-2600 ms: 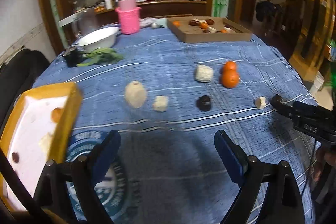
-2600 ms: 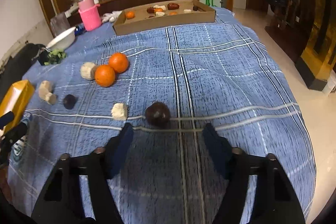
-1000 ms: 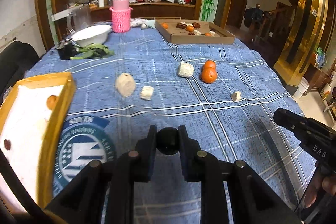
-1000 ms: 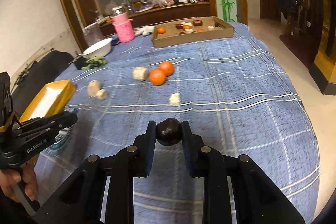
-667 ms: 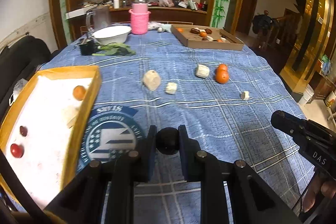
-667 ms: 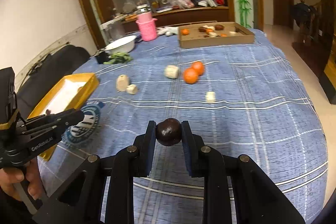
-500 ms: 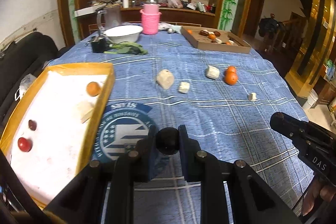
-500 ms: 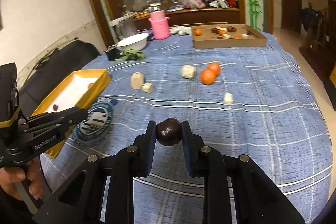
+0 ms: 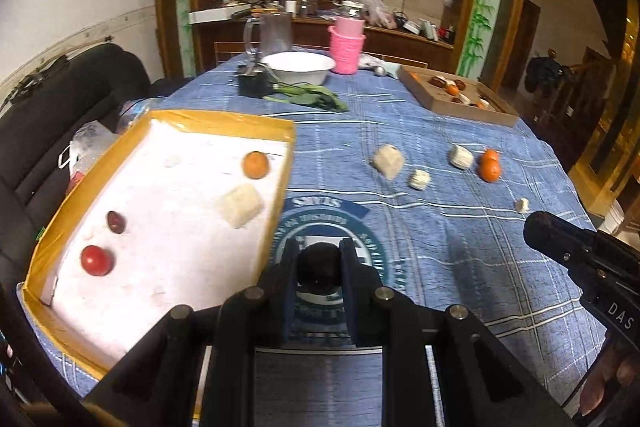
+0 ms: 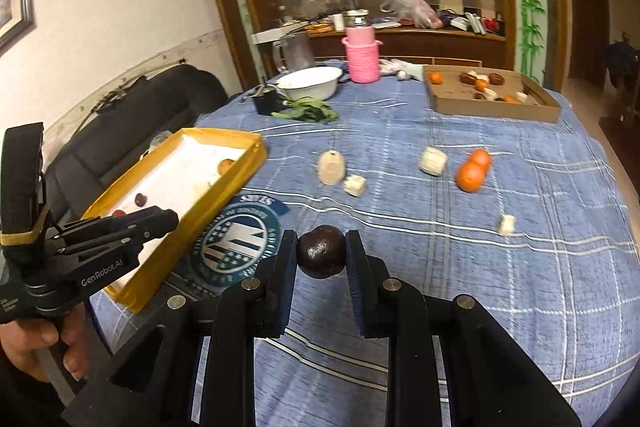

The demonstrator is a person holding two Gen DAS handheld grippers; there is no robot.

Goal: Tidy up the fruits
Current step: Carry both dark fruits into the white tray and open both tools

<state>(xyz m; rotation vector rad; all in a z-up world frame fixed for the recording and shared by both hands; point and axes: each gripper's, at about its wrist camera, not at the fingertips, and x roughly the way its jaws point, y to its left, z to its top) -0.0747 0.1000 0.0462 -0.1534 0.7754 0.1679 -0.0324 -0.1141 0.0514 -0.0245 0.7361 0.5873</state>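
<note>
Both grippers have been carried toward the yellow tray (image 9: 256,125). A black fruit (image 9: 319,264) is clamped in the left gripper (image 9: 319,267); a dark brown fruit (image 10: 321,256) is clamped in the right gripper (image 10: 321,259).

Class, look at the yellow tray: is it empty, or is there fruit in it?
Not empty. The yellow tray holds an orange, a red fruit, a dark fruit and a pale chunk.

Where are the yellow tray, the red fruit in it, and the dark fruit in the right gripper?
yellow tray (image 9: 289,151), left wrist view, right rim.
red fruit (image 9: 96,260), left wrist view, centre.
dark fruit (image 10: 321,256), right wrist view, front face.
</note>
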